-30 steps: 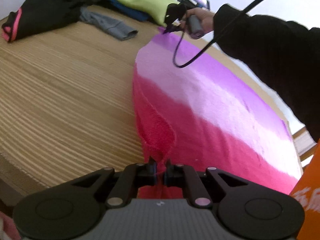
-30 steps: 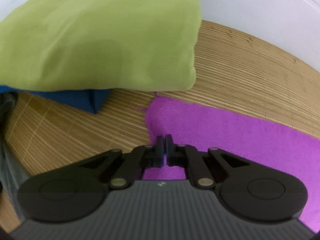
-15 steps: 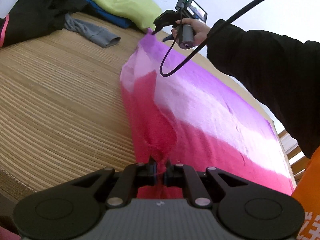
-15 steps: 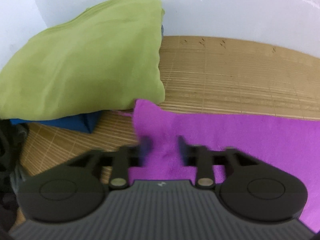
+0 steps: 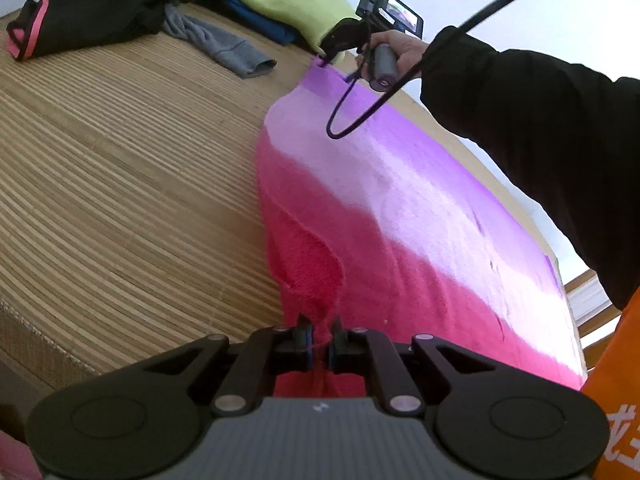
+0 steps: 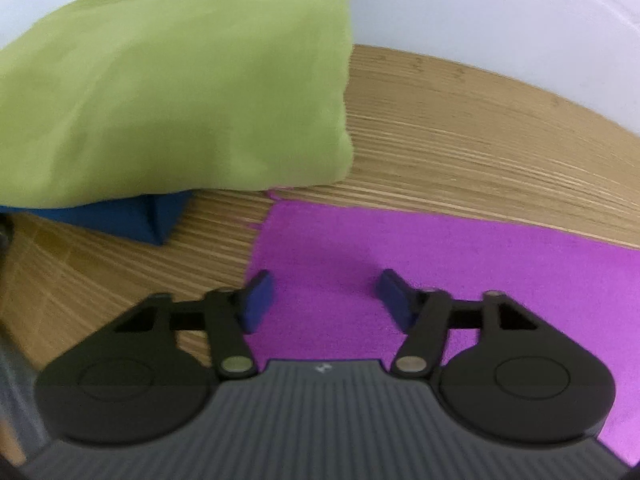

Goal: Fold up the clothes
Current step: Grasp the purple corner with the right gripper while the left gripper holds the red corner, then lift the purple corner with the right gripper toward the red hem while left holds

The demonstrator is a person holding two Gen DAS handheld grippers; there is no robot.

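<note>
A towel [image 5: 400, 208] fading from pink to purple lies spread on a bamboo mat [image 5: 120, 184]. My left gripper [image 5: 319, 344] is shut on its pink near corner, and the cloth bunches up between the pads. At the far purple corner, a hand holds my right gripper [image 5: 325, 61] just above the cloth. In the right wrist view that gripper [image 6: 328, 298] stands open, fingers [image 6: 260, 300] wide apart, with the purple corner [image 6: 440, 280] lying flat on the mat beneath them.
A folded green cloth [image 6: 160, 100] sits on a blue one [image 6: 132, 220] just beyond the purple corner. A grey garment [image 5: 216, 44] and a black garment with pink trim [image 5: 100, 0] lie at the far left. A black sleeve [image 5: 520, 112] and cable hang over the towel.
My right gripper has opened and let go of the purple corner, which now lies flat. The left gripper keeps its hold on the pink corner.
</note>
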